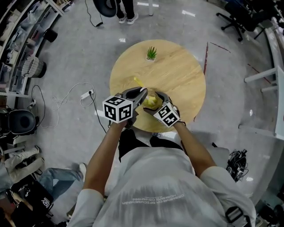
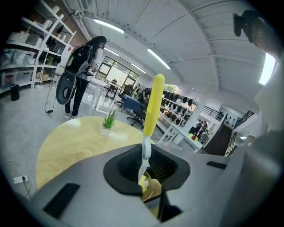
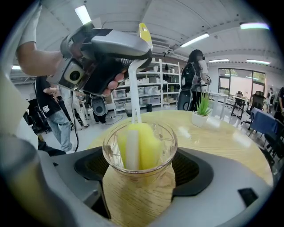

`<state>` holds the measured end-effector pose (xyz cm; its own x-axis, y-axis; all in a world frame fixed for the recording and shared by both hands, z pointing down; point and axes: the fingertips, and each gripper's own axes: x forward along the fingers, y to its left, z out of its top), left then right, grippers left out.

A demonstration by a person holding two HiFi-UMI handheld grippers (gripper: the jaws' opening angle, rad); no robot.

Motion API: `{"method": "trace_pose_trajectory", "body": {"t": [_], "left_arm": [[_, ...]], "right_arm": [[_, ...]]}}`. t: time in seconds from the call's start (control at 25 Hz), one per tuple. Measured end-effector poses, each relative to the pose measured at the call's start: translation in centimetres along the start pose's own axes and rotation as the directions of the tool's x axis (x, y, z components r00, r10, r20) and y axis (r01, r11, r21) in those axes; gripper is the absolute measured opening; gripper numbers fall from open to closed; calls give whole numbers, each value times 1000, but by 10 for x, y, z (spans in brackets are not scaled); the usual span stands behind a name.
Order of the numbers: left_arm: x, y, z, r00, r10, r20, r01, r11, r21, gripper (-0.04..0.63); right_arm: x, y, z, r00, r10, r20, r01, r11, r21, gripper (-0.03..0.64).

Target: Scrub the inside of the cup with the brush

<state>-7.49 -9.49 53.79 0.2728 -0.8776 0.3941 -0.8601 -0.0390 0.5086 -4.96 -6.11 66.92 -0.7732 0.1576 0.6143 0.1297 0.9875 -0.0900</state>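
Note:
A clear glass cup [image 3: 140,153] is held over the near part of the round wooden table [image 1: 177,71], with my right gripper [image 3: 140,179] shut on its lower body. The brush's yellow sponge head [image 3: 143,145] sits inside the cup. Its white stem runs up to a yellow handle [image 2: 154,99]. My left gripper [image 2: 144,170] is shut on that stem, just above the cup's rim [image 2: 151,188]. In the head view the left gripper [image 1: 141,94] and the right gripper [image 1: 156,99] meet over the cup [image 1: 151,102].
A small potted plant [image 1: 151,54] stands at the table's far side. A person [image 1: 126,11] stands beyond the table. A power strip with cables [image 1: 86,94] lies on the floor to the left. Shelves line the left wall, and an office chair [image 1: 235,17] is at the far right.

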Motion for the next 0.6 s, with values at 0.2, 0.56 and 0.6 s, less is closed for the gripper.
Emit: {"method": "trace_pose_trajectory", "body": {"t": [0.2, 0.56, 0.6], "left_arm": [[9, -1, -6, 1000, 20, -21, -18, 998, 65, 52], [-3, -7, -4, 998, -56, -20, 57, 997, 53, 57], [-6, -9, -2, 998, -67, -20, 68, 996, 59, 57]], "right_arm": [[0, -3, 1, 1000, -10, 4, 10, 1000, -15, 431], [2, -2, -1, 1000, -18, 11, 18, 1000, 3, 431], [2, -3, -1, 1000, -22, 12, 22, 1000, 0, 431]]}}
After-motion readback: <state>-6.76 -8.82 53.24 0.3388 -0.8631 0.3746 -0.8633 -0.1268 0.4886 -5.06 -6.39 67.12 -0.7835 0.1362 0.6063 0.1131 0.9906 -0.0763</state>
